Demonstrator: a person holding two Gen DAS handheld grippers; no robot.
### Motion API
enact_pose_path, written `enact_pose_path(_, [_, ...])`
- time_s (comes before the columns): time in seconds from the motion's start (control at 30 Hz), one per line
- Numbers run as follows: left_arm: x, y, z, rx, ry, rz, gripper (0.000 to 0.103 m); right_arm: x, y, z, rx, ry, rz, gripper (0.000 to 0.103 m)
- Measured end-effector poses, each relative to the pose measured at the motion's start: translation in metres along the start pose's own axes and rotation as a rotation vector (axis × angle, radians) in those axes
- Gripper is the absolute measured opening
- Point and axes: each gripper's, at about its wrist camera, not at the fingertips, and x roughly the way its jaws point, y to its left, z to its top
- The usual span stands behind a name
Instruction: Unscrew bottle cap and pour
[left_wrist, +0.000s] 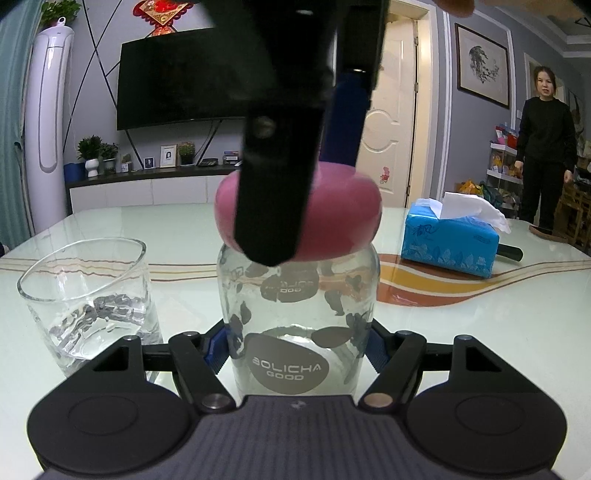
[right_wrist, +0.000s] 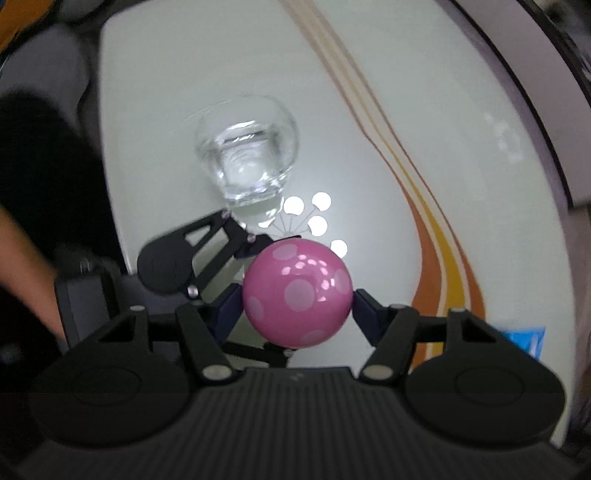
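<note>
Right tool (right_wrist: 297, 306) clamped on pink cap (right_wrist: 295, 291)

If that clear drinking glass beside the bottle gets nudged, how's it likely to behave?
The drinking glass is probably fragile, since its walls look like thin clear glass. It holds only a little water near the bottom, so it likely stays bottom-heavy and slides rather than tips. The glossy table looks smooth, so a push may send it skidding.
</note>
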Motion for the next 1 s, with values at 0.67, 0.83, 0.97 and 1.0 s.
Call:
enact_pose_path(0.67, [0.002, 0.0, 0.001, -0.005, 0.0, -0.001, 0.073, -0.02, -0.011, -0.005, 0.195, -0.098, -0.016, 0.087])
enact_pose_path(0.83, [0.003, 0.0, 0.001, -0.005, 0.001, -0.001, 0.073, -0.021, -0.032, -0.018, 0.537, -0.105, 0.044, 0.086])
enact_pose_path(0.97, [0.004, -0.001, 0.001, -0.004, 0.001, 0.0, 0.073, -0.017, -0.037, -0.029, 0.684, -0.094, 0.069, 0.083])
enact_pose_path(1.0, [0.004, -0.001, 0.001, -0.004, 0.001, 0.0, 0.073, -0.014, -0.034, -0.029, 0.686, -0.086, 0.07, 0.081])
